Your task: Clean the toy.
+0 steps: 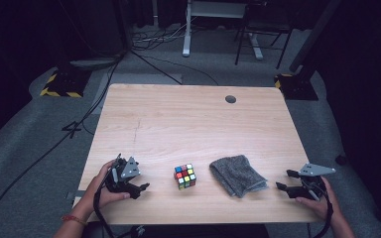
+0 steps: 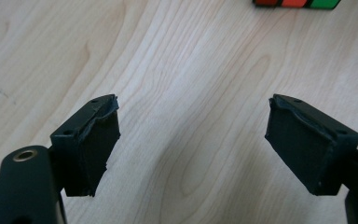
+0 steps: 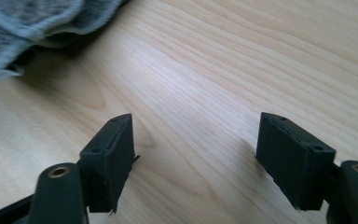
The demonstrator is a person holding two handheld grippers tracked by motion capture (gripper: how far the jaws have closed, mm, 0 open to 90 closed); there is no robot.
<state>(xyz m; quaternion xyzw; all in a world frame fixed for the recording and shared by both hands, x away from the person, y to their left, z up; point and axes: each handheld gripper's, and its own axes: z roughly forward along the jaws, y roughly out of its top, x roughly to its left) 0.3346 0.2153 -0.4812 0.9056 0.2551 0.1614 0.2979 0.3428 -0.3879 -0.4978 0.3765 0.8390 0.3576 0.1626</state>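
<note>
Starting at the left of the high view, the left hand [image 1: 101, 187] rests near the front edge of the wooden table [image 1: 188, 119] and carries the left gripper [image 1: 140, 188]. Its grey three-cornered plate sits on top and a black cable hangs from it toward the person. The jaws point toward the middle of the table. In the left gripper view they stand apart with bare wood between the pads; nothing is held. One pad [image 2: 93, 149] shows a ragged, worn edge.

Next along the front of the table is the puzzle cube [image 1: 185, 176], standing flat on the surface with its colour-tiled top face upward. It sits just beside the left gripper, apart from the jaw tips and not touched. In the left gripper view, only its lower edge [image 2: 298, 3] appears at the top of the frame, ahead of the jaws and offset to one side.

Right of the cube lies the grey cloth [image 1: 237, 174], folded into a rough pad and lying flat, near the cube but not touching it. In the right gripper view, a rumpled corner of it [image 3: 32, 28] lies ahead of the jaws.

At the far right, the right hand [image 1: 322, 201] holds the right gripper [image 1: 283, 179], its jaws aimed at the cloth. The jaws stand wide, with empty table between them, clear of the cloth.
</note>
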